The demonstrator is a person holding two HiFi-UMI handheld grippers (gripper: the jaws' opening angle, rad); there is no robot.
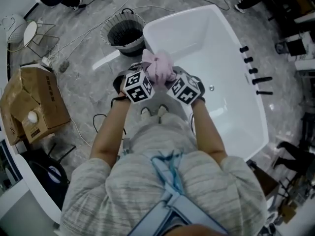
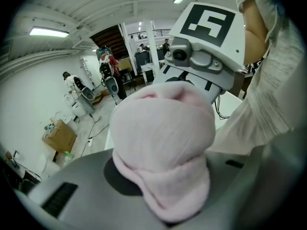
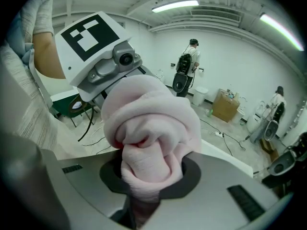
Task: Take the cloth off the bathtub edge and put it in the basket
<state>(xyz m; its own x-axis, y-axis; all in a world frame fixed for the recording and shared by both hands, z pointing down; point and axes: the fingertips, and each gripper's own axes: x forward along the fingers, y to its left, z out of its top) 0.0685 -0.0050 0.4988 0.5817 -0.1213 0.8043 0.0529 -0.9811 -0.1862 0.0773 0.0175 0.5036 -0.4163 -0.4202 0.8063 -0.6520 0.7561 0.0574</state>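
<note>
A bunched pink cloth is held up between both grippers, over the near rim of the white bathtub. My left gripper is shut on the cloth's left side and my right gripper on its right side. In the left gripper view the cloth bulges out of the jaws, with the right gripper's marker cube just behind it. The right gripper view has twisted folds of the cloth pinched in the jaws, facing the left gripper's cube. The dark mesh basket stands on the floor left of the tub.
A cardboard box sits on the floor at the left, with cables trailing near the basket. Black taps line the tub's right rim. Other people stand far off in the room.
</note>
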